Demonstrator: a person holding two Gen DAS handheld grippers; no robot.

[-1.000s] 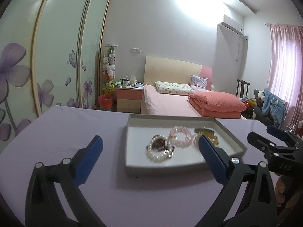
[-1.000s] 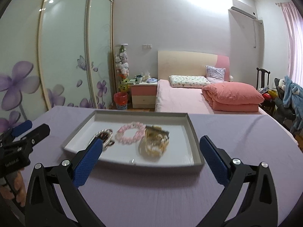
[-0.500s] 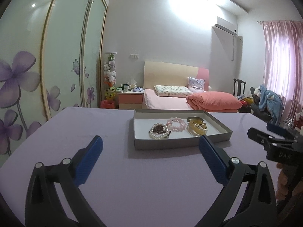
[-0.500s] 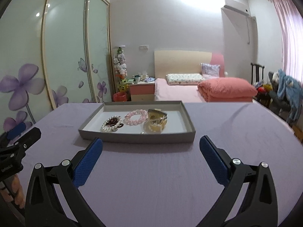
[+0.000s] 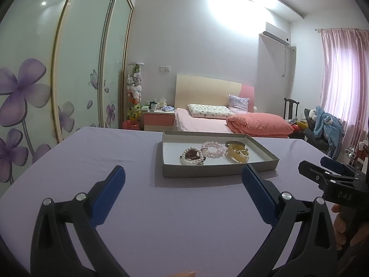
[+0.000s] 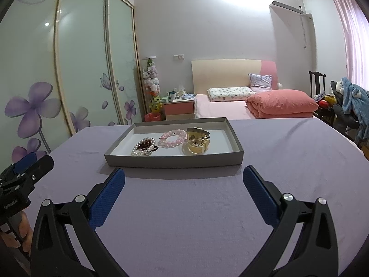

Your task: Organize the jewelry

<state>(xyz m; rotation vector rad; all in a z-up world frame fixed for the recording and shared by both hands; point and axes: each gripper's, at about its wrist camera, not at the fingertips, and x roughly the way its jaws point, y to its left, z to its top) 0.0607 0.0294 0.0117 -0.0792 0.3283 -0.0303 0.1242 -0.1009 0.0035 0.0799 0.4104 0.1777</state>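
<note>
The jewelry sits in a shallow grey tray point(image 6: 175, 161) at the centre of both frames, on a table with a lilac cloth point(image 6: 184, 207). There is a pearl bracelet with a dark piece point(image 6: 144, 146) at the left, a pink bead bracelet point(image 6: 173, 138) in the middle and a yellow bangle point(image 6: 196, 144) at the right.

Compared with one second ago, the tray is now smaller and higher in both frames, so both grippers have moved back from it. The left gripper point(image 5: 183, 195) is spread wide and holds nothing, and the right gripper point(image 6: 184, 190) is the same. Both are low over the cloth, in front of the tray.

I judge that all three pieces already lie in the tray, and this pulling back probably means the organizing is finished or nearly finished.
</note>
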